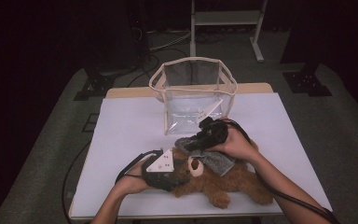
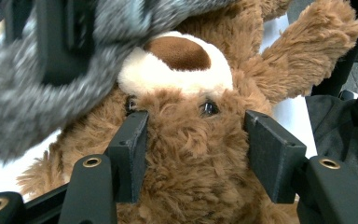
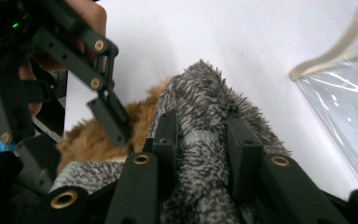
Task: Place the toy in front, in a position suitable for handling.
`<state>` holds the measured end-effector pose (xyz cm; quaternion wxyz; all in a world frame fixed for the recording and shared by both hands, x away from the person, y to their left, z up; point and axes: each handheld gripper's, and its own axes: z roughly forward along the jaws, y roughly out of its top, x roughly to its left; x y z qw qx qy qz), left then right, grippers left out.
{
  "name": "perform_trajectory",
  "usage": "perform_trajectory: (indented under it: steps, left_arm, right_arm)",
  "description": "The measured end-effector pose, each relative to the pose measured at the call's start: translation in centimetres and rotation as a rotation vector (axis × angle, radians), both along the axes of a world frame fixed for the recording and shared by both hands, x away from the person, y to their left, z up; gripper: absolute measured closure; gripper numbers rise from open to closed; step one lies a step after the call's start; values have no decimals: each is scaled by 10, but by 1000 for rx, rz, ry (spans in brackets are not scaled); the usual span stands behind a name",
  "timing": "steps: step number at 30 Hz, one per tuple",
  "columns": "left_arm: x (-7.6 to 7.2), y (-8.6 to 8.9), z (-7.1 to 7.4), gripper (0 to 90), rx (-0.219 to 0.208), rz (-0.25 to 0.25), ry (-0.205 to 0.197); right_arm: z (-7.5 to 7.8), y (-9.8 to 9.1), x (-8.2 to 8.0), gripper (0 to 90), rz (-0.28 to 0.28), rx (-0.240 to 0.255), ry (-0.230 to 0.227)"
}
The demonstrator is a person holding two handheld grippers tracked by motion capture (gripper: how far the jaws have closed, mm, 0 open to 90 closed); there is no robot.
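Worktop (image 1: 121, 140): white sheet over a wooden board, carrying everything below.

Bag (image 1: 193, 93): clear plastic with cream trim, open at the top, standing upright at the far middle of the worktop. Its contents are hard to make out through the glare.

Bear (image 1: 219, 179): brown plush, lying on its back near the front edge, head toward the left tool. Cream muzzle, brown nose. Its middle is covered by the scarf and the person's right hand.

Scarf (image 1: 214, 158): grey knit, draped over the bear's neck and chest, one end lifted.

Left tool (image 2: 193, 154): partly spread, one jaw on each side of the bear's head just below the eyes, fur bulging between; the pads sit against the fur.

Right tool (image 3: 200, 140): clenched on a fold of the scarf, held above the bear, near the bag's front wall.
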<state>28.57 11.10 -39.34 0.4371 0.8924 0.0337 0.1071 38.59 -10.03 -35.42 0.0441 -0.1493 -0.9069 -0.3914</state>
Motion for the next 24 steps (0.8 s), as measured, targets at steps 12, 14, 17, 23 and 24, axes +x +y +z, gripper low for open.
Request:
perform_trajectory:
  steps: [12, 14, 17, 23, 24]
  left_arm:
    - [3, 3, -1, 409, -12, -1, 11]
    - [4, 3, -1, 408, -13, -1, 9]
    - [5, 2, -1, 407, -17, 9, 5]
    - [13, 4, -1, 401, -37, 43, 21]
    - [14, 4, -1, 401, -41, 54, 24]
  right_arm:
    - [1, -3, -3, 682, -2, 0, -13]
    - [3, -13, -8, 681, -14, 1, -21]
    - [6, -29, -15, 682, -26, 21, -37]
    - [13, -53, -39, 681, -38, 37, -53]
    - [14, -57, -43, 681, -35, 33, -69]
